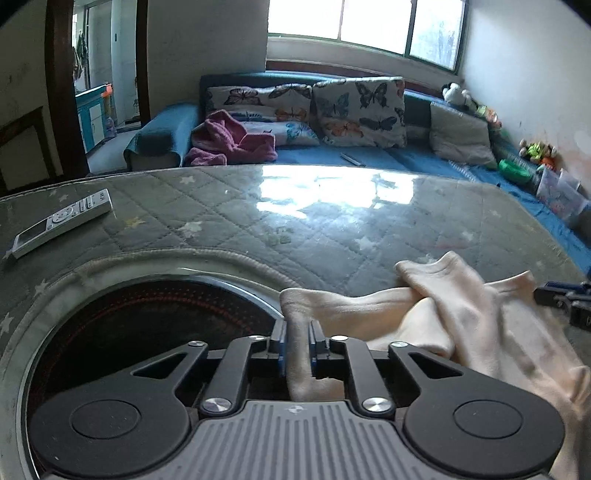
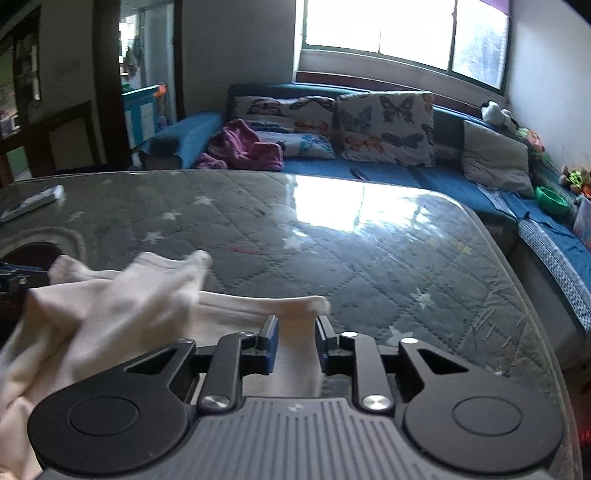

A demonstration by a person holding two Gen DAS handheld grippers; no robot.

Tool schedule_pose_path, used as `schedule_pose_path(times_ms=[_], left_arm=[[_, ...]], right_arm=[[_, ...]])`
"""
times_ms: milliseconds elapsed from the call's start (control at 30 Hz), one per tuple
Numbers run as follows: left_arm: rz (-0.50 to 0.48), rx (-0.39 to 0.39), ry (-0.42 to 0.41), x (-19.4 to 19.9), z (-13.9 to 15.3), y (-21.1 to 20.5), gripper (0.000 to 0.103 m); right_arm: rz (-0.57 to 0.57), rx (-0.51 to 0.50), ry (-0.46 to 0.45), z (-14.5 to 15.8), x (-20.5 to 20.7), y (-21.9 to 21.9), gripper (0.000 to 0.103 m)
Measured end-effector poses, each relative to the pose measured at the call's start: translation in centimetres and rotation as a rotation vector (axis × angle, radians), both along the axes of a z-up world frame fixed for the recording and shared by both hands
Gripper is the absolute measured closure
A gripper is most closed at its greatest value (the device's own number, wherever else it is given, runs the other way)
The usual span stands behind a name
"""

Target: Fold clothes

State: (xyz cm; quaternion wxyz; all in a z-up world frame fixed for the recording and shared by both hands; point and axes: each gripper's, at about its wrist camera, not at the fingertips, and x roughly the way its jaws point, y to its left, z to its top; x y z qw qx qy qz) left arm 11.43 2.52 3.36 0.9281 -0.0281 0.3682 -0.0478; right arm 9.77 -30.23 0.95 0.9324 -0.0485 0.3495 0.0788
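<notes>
Left gripper [image 1: 298, 345] pinched the cream garment [image 1: 443, 314]; right gripper [image 2: 295, 341] stood spread around its edge near the table's [image 2: 369, 258] front edge; folding apparently barely begun.

I see daylight pour in from the window [image 1: 364, 22], blown out white, and glare off the middle of the table [image 1: 332, 206] by its far edge. The room's sides stay dim. Both views bend at the edges; the cloth [image 2: 110, 295] smears with blur.
</notes>
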Motion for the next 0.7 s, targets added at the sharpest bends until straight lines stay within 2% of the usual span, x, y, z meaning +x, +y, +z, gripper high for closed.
schedule_pose_path(times_ms=[67,133,167,333,433,567,700], left_arm=[[-0.018,-0.017,-0.018,-0.7,0.7,-0.2,0.080],[-0.044,-0.022,-0.038,-1.5,1.3,-0.8,0.069],[-0.053,-0.021,-0.045,-1.9,1.5,-1.1,0.068],[-0.073,-0.022,-0.045,-2.9,2.0,-1.8,0.067],[-0.078,-0.019,-0.049,-3.6,2.3,-1.7,0.067],[-0.076,-0.022,-0.046,-4.0,2.3,-1.4,0.067],[-0.081,-0.029,-0.041,-4.3,2.0,-1.3,0.067]], right_arm=[[0.043,0.015,-0.001,0.8,-0.7,0.7,0.080],[0.092,0.031,0.004,1.5,-1.2,1.6,0.080],[0.117,0.033,0.008,1.7,-1.3,2.4,0.079],[0.229,0.015,0.024,2.0,-2.0,6.3,0.071],[0.266,-0.008,0.042,1.9,-2.7,7.8,0.071],[0.283,-0.078,0.057,1.7,-3.2,9.0,0.067],[0.278,-0.095,0.070,1.5,-3.5,9.3,0.065]])
